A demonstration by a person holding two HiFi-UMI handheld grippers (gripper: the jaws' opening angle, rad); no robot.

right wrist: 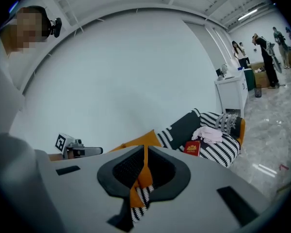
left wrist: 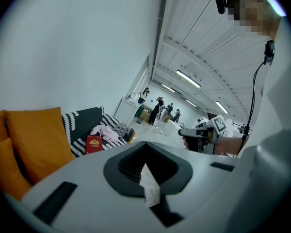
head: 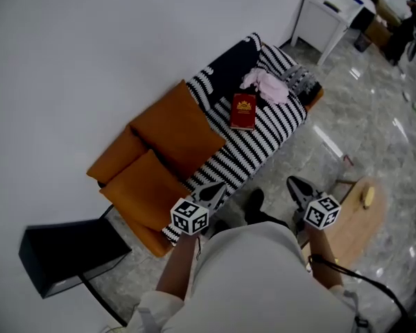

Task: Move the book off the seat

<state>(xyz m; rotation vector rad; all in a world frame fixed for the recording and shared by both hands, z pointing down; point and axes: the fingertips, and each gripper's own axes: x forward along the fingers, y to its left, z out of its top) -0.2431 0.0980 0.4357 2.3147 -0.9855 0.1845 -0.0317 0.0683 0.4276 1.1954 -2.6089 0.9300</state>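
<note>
The red book (head: 243, 111) with a gold emblem lies flat on the striped blanket (head: 263, 141) that covers the sofa seat, beside a pink cloth (head: 267, 85). It also shows small in the left gripper view (left wrist: 94, 143) and in the right gripper view (right wrist: 192, 148). My left gripper (head: 213, 189) is shut and empty near the sofa's front edge, well short of the book. My right gripper (head: 295, 184) is shut and empty over the floor to its right. Each gripper's own view shows its jaws closed together (left wrist: 145, 166) (right wrist: 144, 165).
Two orange cushions (head: 172, 134) lean on the sofa's left half. A grey patterned cushion (head: 301, 82) sits at its far end. A black box (head: 66, 255) stands at the lower left, a round wooden table (head: 357, 220) at the right, and a white cabinet (head: 329, 12) beyond. People stand far off.
</note>
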